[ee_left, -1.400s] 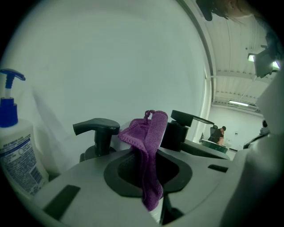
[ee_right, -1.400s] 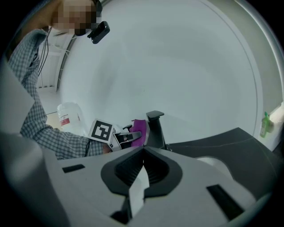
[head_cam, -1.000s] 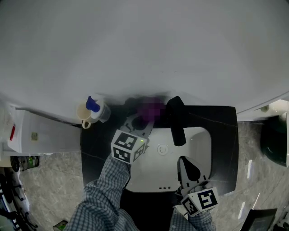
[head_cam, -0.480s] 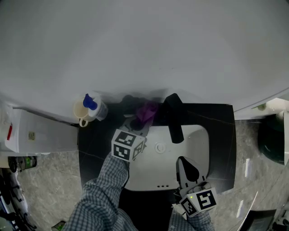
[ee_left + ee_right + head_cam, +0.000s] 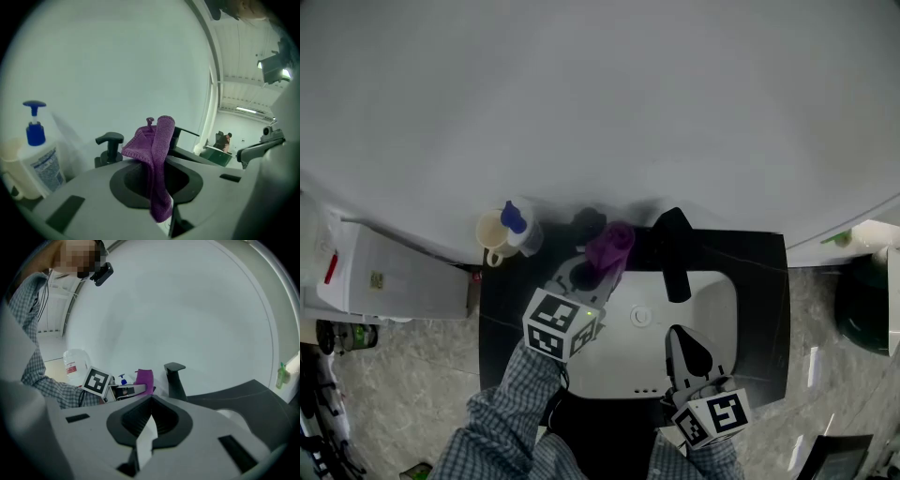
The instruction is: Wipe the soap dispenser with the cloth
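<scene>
We pinch the purple cloth (image 5: 611,246) in our left gripper (image 5: 595,270) near the soap dispenser (image 5: 587,222). Our right gripper (image 5: 682,336), jaws pressed together, hangs over the white sink (image 5: 717,305) in a black countertop (image 5: 764,272) against a white wall (image 5: 600,94).

We hold the cloth (image 5: 610,247) at the sink.
Our left gripper (image 5: 591,274) grips it at the basin's (image 5: 712,309) 11 o'clock, beside the black soap dispenser (image 5: 588,223); right gripper (image 5: 679,336) at 6 o'clock.
</scene>
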Tool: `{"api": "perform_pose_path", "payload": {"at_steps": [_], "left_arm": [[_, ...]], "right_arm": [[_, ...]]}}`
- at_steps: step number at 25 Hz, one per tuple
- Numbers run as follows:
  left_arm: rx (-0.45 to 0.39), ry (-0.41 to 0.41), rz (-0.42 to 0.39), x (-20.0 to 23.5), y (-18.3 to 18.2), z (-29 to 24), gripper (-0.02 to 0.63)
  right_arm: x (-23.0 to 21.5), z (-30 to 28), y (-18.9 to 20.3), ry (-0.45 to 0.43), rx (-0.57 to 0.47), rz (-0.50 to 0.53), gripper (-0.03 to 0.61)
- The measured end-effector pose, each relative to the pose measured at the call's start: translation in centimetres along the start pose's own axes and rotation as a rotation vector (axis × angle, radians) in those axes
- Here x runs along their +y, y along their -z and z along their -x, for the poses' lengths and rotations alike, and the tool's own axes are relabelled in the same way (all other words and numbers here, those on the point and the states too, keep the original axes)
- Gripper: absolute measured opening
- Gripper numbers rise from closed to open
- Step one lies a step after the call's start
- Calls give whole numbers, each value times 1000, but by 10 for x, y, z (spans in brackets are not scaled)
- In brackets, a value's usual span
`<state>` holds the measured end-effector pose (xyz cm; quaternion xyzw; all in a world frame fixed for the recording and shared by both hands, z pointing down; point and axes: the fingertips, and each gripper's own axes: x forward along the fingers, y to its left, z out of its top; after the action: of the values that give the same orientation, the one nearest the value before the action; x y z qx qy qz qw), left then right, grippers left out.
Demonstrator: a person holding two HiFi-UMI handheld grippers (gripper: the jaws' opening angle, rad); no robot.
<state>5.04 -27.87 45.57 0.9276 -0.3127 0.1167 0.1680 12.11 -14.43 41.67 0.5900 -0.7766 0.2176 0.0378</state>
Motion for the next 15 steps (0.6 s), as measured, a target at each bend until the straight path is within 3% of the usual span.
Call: {"api": "perform_pose_path", "payload": {"at_steps": [4, 9, 15], "left_arm": [[8, -27, -53, 1, -6, 37, 57], [-11, -75, -28, 1, -7, 83, 57], [-2, -55, -34, -10, 3, 116, 57]], "right_arm": [[16, -1, -13, -5, -31, 6, 18], [37, 0, -25, -17, -66, 32, 18], [52, 9, -32, 2, -99, 56, 18]]}}
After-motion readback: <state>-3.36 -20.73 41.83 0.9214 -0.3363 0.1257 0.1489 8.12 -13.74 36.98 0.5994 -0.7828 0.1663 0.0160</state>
